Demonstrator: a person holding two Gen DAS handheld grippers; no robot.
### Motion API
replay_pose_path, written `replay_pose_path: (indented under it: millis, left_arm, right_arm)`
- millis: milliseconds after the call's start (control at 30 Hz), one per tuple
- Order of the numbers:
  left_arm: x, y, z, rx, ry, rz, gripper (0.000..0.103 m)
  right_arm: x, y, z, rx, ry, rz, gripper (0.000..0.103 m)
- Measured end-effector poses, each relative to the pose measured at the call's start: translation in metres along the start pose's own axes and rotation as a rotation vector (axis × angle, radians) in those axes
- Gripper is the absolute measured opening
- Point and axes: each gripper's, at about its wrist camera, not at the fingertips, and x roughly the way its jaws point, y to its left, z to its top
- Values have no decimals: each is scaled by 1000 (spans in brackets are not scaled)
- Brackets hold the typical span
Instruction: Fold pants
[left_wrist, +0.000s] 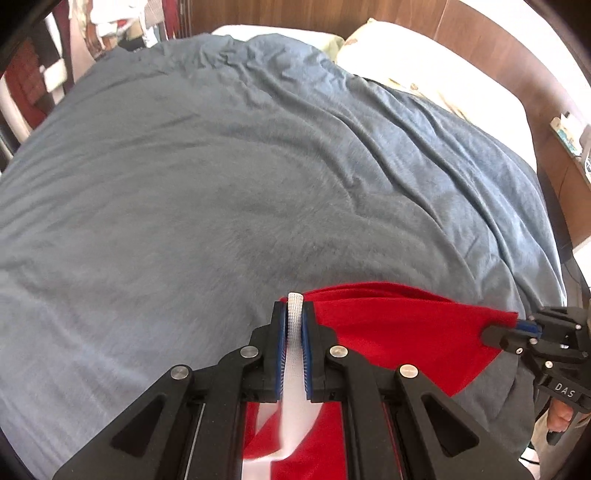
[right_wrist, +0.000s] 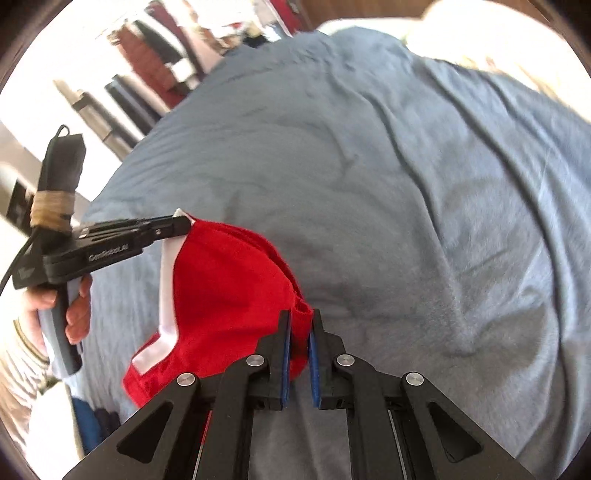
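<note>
The red pants (left_wrist: 399, 332) with a white side stripe hang stretched between my two grippers above the bed. My left gripper (left_wrist: 294, 310) is shut on the white stripe edge of the pants. My right gripper (right_wrist: 300, 325) is shut on a red edge of the pants (right_wrist: 229, 295). In the left wrist view the right gripper (left_wrist: 517, 325) shows at the far right, pinching the red corner. In the right wrist view the left gripper (right_wrist: 184, 223) shows at the left, held by a hand, pinching the white stripe.
A grey-blue blanket (left_wrist: 221, 166) covers the bed under the pants. Pillows (left_wrist: 417, 62) lie at the wooden headboard (left_wrist: 498, 40). Hanging clothes (right_wrist: 155, 55) stand beyond the bed's far side. A shelf with small items (left_wrist: 569, 140) is at the right.
</note>
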Motion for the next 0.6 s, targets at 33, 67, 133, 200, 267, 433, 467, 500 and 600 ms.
replay_pose_path:
  millis: [33, 67, 133, 200, 267, 433, 467, 500, 600]
  left_arm:
    - [-3, 0, -3, -2, -3, 5, 9]
    - [-8, 4, -8, -3, -5, 16, 9]
    - [-17, 9, -20, -1, -5, 31, 9]
    - [-28, 16, -36, 4, 0, 44, 9]
    - [-36, 21, -51, 21, 4, 64, 9]
    - [-51, 27, -71, 77, 10, 100, 9]
    - [-55, 27, -74, 93, 7, 102, 9]
    - [-56, 26, -74, 106, 6, 102, 9]
    - [-57, 23, -68, 150, 9, 120, 9]
  right_arm:
    - [-7, 9, -3, -32, -18, -8, 9]
    - [-11, 16, -6, -54, -29, -17, 9]
    - [-18, 31, -11, -90, -44, -25, 9]
    - [-22, 45, -17, -116, -51, -25, 9]
    - [-26, 58, -27, -141, -52, -17, 9]
    - [-27, 94, -53, -246, -37, -16, 9]
    - [-27, 102, -59, -272, -30, -14, 9]
    - [-27, 108, -64, -286, -24, -11, 9]
    - [-27, 118, -74, -314, 17, 27, 9]
